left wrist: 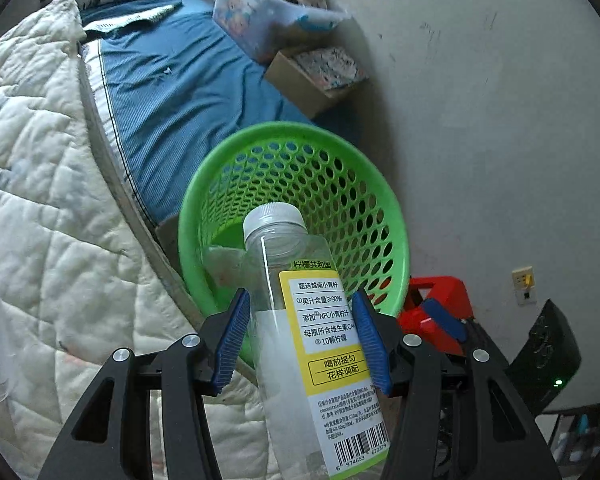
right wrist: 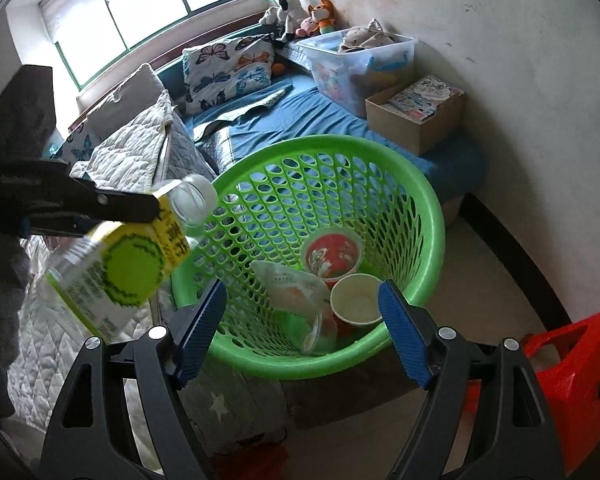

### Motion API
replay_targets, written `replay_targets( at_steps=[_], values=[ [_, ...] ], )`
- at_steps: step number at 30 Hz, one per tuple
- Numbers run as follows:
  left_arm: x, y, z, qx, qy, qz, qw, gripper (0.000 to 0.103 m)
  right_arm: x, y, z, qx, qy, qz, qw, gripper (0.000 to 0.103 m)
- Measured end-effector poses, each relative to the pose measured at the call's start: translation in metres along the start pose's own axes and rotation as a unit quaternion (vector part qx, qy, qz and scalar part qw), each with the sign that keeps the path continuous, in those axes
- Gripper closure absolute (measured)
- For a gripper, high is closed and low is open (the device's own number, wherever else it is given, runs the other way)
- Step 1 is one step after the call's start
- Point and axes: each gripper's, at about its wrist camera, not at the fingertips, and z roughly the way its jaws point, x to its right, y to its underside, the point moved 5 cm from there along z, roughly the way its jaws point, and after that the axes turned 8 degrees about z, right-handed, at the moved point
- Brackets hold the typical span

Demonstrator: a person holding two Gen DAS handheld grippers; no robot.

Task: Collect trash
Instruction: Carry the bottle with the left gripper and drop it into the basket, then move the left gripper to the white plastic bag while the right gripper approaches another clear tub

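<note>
My left gripper [left wrist: 300,340] is shut on a clear plastic bottle [left wrist: 300,320] with a yellow label and white cap, held tilted toward the rim of a green mesh basket [left wrist: 396,216]. In the right wrist view the same bottle [right wrist: 116,268] hangs at the left, cap near the basket rim [right wrist: 432,216], with the left gripper's fingers [right wrist: 100,200] on it. My right gripper [right wrist: 302,332] is open and empty, just above the basket's near rim. Inside the basket lie a red paper cup [right wrist: 332,254], a white cup [right wrist: 358,300] and a crumpled plastic bag [right wrist: 292,286].
A bed with blue sheet [left wrist: 172,92] and white quilt [left wrist: 32,200] lies left of the basket. A cardboard box [right wrist: 416,120] and clear storage bin [right wrist: 356,64] sit on the bed by the wall. A red stool [right wrist: 572,384] stands on the floor at the right.
</note>
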Motion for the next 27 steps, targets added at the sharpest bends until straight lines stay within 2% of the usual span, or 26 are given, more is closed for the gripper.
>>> replay_targets(
  at_steps=[13,20,27],
  values=[
    [-0.012,0.006,0.035,-0.039,-0.019,-0.005,0.999,0.052,0.005,0.006,0.0,-0.002,-0.004,0.011,1.0,0.025],
    [-0.01,0.006,0.025,-0.028,-0.01,-0.003,0.9996,0.047,0.006,0.005,-0.004,0.001,-0.006,0.017,1.0,0.025],
    [-0.012,0.017,-0.007,0.0,-0.007,0.011,0.9999,0.047,-0.003,0.004,-0.015,0.009,-0.01,0.012,1.0,0.025]
  ],
)
